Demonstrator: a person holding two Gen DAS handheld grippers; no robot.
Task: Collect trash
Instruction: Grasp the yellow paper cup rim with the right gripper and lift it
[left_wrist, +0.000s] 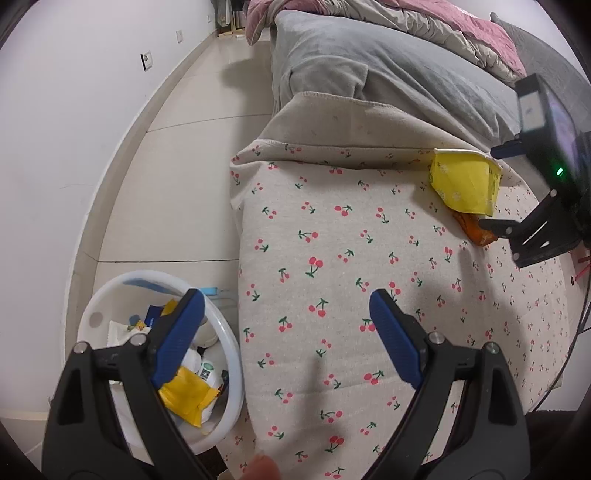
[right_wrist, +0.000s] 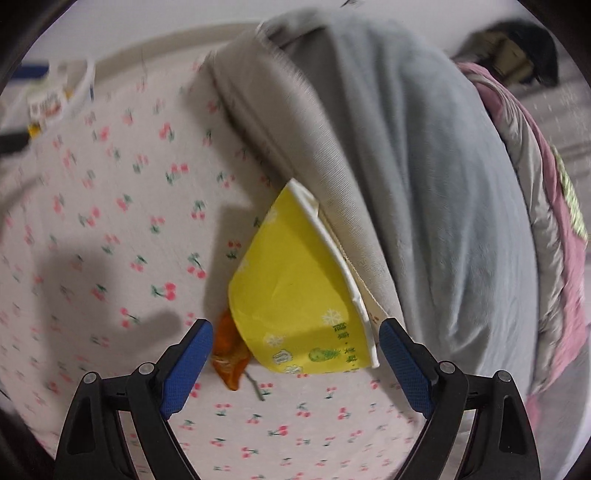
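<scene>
The flattened yellow paper cup (right_wrist: 295, 291) covers most of the orange crumpled wrapper (right_wrist: 227, 356), and the cup's rim is partly tucked under the beige blanket edge (right_wrist: 295, 147). The right wrist view is blurred, so the small print on the cup is not readable. In the left wrist view, the left gripper (left_wrist: 286, 334) hides part of the white round plastic bin (left_wrist: 225, 325), and the right gripper (left_wrist: 532, 236) is cut off by the edge.

even indoor light; right view motion-blurred; fisheye edges
</scene>
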